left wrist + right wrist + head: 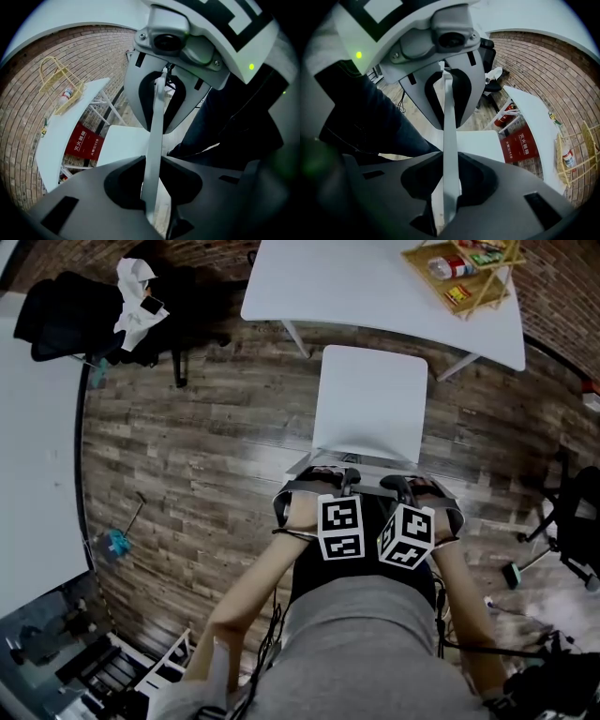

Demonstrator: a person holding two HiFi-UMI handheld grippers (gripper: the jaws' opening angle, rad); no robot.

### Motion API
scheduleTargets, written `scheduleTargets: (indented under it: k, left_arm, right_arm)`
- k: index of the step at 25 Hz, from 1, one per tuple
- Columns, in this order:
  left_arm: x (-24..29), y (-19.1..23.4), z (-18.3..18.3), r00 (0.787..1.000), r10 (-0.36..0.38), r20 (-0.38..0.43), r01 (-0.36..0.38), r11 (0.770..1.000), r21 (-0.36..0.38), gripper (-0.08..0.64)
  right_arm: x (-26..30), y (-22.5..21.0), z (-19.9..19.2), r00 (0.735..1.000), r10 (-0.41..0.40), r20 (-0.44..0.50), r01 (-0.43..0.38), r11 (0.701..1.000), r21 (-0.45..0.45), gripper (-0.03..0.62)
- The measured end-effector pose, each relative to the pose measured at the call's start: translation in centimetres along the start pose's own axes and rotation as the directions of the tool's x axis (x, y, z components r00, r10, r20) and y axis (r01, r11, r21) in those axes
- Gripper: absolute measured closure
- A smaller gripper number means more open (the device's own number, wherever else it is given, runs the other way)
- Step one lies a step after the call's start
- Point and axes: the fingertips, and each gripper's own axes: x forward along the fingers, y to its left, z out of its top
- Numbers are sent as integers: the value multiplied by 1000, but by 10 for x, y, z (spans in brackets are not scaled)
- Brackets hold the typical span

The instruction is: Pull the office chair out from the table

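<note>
A white chair (370, 404) stands on the wood floor, its seat a little way out from the white table (375, 287). Its thin white backrest (361, 462) is nearest me. My left gripper (323, 486) and right gripper (412, 488) point steeply down, side by side on the backrest's top edge. In the left gripper view the backrest panel (154, 140) runs straight between the jaws of the left gripper (152, 187), which is shut on it. The right gripper (447, 187) is likewise shut on the panel (449, 140). Each gripper view shows the other gripper clamped further along the edge.
A wooden rack (464, 273) with bottles sits on the table's right end. A black chair draped with clothes (103, 315) stands at the far left. Another black chair's base (572, 521) is at the right. A red sign (84, 143) leans under the table.
</note>
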Motion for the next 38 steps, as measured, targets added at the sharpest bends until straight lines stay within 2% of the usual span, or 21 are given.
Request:
scheduleTargets:
  k: [9, 12, 13, 17, 20, 22, 25, 27, 29, 32, 35, 38]
  left_arm:
    - [1, 0, 0, 999, 39, 31, -40, 999, 32, 466]
    - [-6, 1, 3, 996, 57, 69, -58, 998, 2, 459]
    - [-9, 1, 4, 995, 57, 87, -55, 998, -21, 459]
    - [-18, -1, 7, 988, 36, 148, -18, 992, -121, 453]
    - [-30, 3, 10, 983, 55, 175, -29, 988, -151, 446]
    - [-46, 8, 19, 967, 82, 241, -33, 979, -199, 448]
    - [-80, 22, 36, 908, 137, 396, 3, 944, -331, 448]
    - [-105, 36, 44, 854, 206, 478, 7, 914, -406, 453]
    - [-128, 53, 50, 794, 305, 526, -24, 880, -475, 485]
    - [-158, 81, 56, 704, 450, 550, -85, 822, -563, 526]
    - [-181, 102, 59, 626, 552, 550, -107, 760, -641, 535]
    - [-199, 117, 61, 556, 634, 538, -115, 700, -705, 540]
  right_arm:
    - [3, 1, 0, 1000, 12, 13, -12, 1000, 3, 500]
    - [-2, 2, 4, 999, 35, 39, -35, 999, 0, 434]
    - [-5, 0, 7, 998, 36, 56, -36, 999, 7, 434]
    - [-30, -6, 23, 983, 44, 180, -61, 994, 91, 439]
    - [-56, -14, 36, 949, 50, 311, -115, 974, 194, 446]
    - [-73, -26, 42, 921, 19, 389, -130, 956, 262, 454]
    - [-100, -49, 49, 870, -88, 486, -116, 920, 375, 513]
    - [-117, -63, 54, 819, -165, 550, -117, 890, 440, 535]
    - [-132, -76, 55, 764, -252, 593, -100, 863, 496, 552]
    - [-150, -96, 53, 692, -407, 596, -30, 809, 588, 564]
    - [-164, -109, 54, 626, -521, 580, 5, 747, 665, 568]
    - [-175, -117, 56, 582, -588, 561, 34, 707, 706, 569]
